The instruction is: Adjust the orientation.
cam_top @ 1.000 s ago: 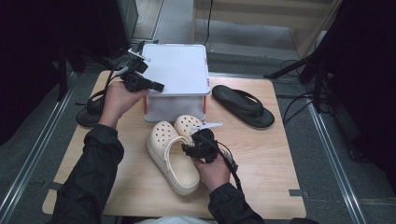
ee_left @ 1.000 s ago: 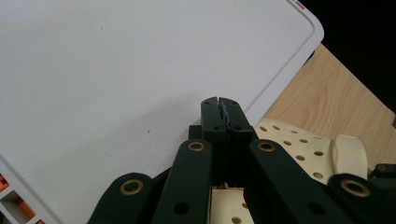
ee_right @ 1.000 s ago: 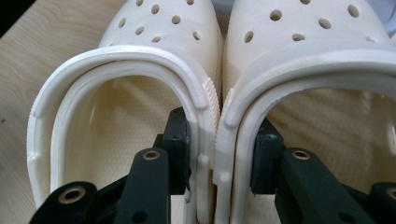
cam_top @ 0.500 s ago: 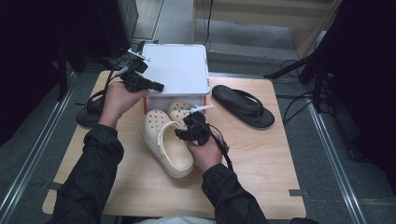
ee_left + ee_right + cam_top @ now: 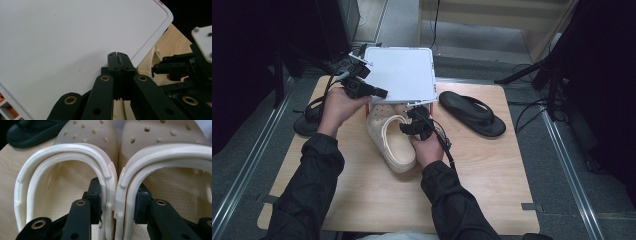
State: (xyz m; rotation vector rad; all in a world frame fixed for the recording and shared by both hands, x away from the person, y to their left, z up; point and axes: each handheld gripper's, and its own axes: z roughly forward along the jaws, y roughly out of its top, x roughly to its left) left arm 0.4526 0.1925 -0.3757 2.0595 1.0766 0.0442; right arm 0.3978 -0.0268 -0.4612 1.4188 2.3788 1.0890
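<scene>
1. Gripping both cream clogs [image 5: 110,157] at once, the right gripper [image 5: 117,202] has one jaw inside each shoe and squeezes their touching inner walls together
2. Seen from the high view, the right gripper [image 5: 416,125] and the clogs [image 5: 392,142] sit at the table's middle, toes pushed under the raised white lid [image 5: 401,74]
3. The left gripper [image 5: 117,62] has its jaws pressed together on the lid's [image 5: 62,42] near edge, holding it tilted up
4. An orange-and-white bin [image 5: 7,107] peeks out below the lid
5. One black flip-flop [image 5: 472,113] lies right of the lid on the wooden table [image 5: 492,190]; another [image 5: 308,119] lies at the left edge, behind the left hand [image 5: 339,106]
</scene>
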